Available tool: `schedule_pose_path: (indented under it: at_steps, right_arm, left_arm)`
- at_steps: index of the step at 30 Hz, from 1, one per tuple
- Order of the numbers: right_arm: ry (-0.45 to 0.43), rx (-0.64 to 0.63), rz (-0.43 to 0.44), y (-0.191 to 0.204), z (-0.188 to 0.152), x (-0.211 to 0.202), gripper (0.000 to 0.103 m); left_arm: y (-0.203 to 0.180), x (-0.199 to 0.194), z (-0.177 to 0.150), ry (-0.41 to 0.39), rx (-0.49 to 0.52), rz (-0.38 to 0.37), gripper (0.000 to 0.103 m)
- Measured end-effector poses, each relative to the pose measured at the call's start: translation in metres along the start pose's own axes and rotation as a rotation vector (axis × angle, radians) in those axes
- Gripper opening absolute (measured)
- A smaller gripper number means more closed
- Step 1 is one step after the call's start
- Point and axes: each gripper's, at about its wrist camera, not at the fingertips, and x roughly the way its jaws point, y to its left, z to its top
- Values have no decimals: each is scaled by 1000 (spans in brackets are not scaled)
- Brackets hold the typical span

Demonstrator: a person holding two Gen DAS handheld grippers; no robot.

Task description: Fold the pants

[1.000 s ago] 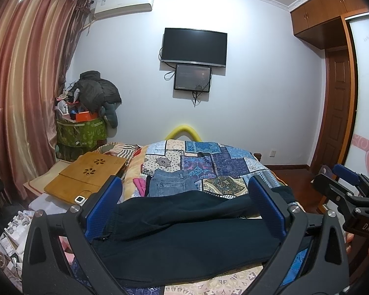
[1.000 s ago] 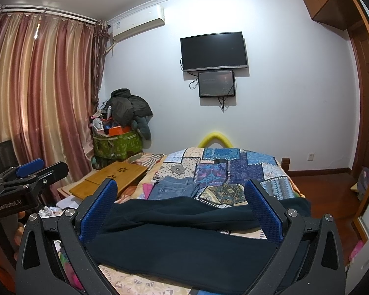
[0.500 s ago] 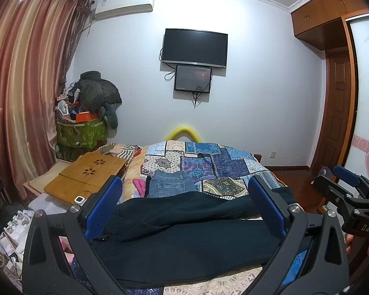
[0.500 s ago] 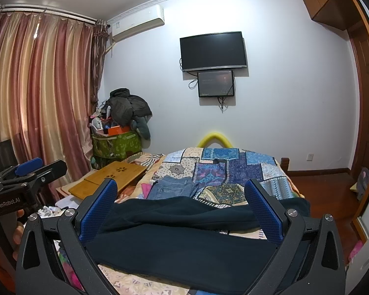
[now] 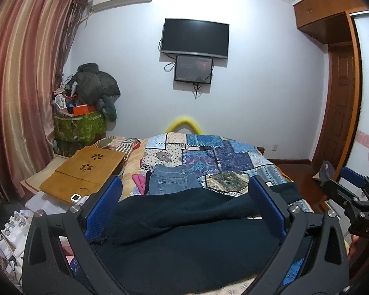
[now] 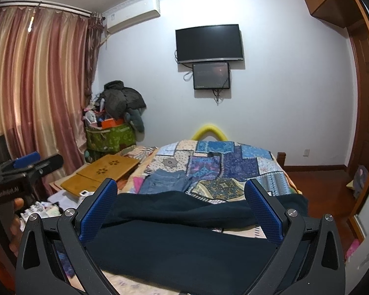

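Dark navy pants (image 5: 189,231) lie spread sideways across the near end of the bed, both legs stretched left to right; they also show in the right wrist view (image 6: 182,243). My left gripper (image 5: 184,194) is open and empty, held above the pants. My right gripper (image 6: 180,193) is open and empty, also above the pants. The right gripper shows at the right edge of the left wrist view (image 5: 356,196). The left gripper shows at the left edge of the right wrist view (image 6: 27,166).
The bed has a patchwork quilt (image 5: 209,154) with folded blue jeans (image 5: 169,179) and a pink cloth (image 5: 139,180) behind the pants. A wooden lap desk (image 5: 83,169) lies left of the bed. Clutter sits on the floor at left, a wooden door (image 5: 339,103) at right.
Both views have shifted very slightly; the pants and both open grippers stay much as they were.
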Motion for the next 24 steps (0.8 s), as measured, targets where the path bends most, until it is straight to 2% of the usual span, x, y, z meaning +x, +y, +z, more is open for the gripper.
schedule_pose_path:
  at_steps: [3,6,9,14,19,24]
  right_arm:
    - [58,24,-31,-15,-9,26,102]
    - [112,56,-46,-29,-18,47,102]
    - [161,68,-64,-48,-24,71,102]
    - [233,56,-76,-70,-24,103,102]
    - [302,39,-32,-83,-22,142,102]
    - [388,10,36,-87,-20,193,102]
  left_arm:
    - [9,26,1,23,0,24,103]
    - [19,59,-1,57,17,98,103]
    - [37,98,-5,140,31,126,103]
    - [67,155,-15,232,59,194,103]
    - [102,212,-26,349,25,190,103]
    - [143,275,-35,463,-16,220,103]
